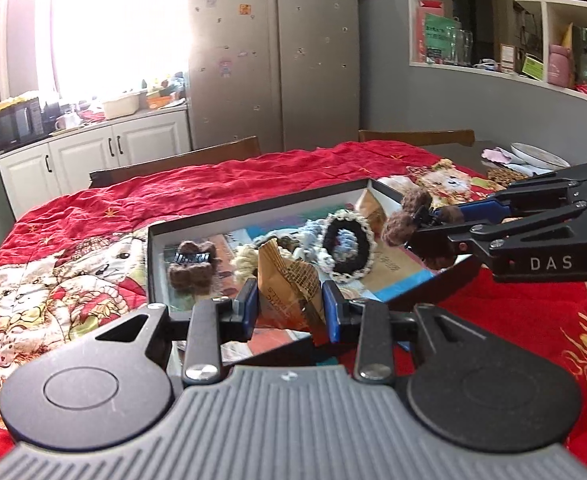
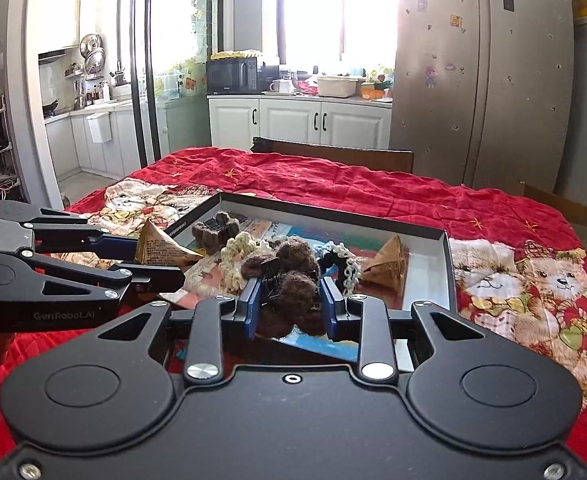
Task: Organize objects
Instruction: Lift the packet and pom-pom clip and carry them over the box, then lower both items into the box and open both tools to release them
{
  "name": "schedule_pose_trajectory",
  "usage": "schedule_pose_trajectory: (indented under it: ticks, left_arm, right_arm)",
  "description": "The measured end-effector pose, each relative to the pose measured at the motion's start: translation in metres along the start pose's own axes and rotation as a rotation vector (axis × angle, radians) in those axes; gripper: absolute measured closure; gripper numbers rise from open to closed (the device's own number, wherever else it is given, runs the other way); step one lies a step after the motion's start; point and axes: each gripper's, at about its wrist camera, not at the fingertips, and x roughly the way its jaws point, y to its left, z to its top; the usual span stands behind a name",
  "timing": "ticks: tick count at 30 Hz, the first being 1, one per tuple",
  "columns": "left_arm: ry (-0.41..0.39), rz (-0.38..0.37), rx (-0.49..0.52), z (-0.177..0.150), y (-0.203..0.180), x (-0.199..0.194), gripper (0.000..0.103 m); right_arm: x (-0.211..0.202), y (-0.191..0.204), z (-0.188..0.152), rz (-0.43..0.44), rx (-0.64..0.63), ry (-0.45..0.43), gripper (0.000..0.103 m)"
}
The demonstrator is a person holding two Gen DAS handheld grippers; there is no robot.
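You have 2 things in hand. The brown fuzzy hair clip (image 2: 289,292) sits clamped between your right gripper (image 2: 291,304) pads, just above the near edge of the shallow box (image 2: 449,264). The tan paper packet (image 1: 289,280) is pinched in your left gripper (image 1: 291,308), also over the box's near side. Ahead of both lie a second brown clip (image 1: 191,266), a black scrunchie (image 1: 349,248) and a cream one (image 2: 239,260). Lower each item onto bare floor before easing the jaws apart, 1 at a time, so neither snags the scrunchies or tips the rim.
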Motion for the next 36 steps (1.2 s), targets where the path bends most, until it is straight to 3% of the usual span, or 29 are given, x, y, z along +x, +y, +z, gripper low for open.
schedule_pose_trajectory:
  ticks: [16, 36]
  left_arm:
    - [0.013, 0.061, -0.047, 0.008, 0.025, 0.025, 0.066]
    - [0.066, 0.1, -0.071, 0.002, 0.039, 0.064, 0.066]
  right_arm:
    - [0.043, 0.008, 0.015, -0.015, 0.027, 0.015, 0.073]
    - [0.1, 0.001, 0.005, -0.03, 0.113, 0.067, 0.073]
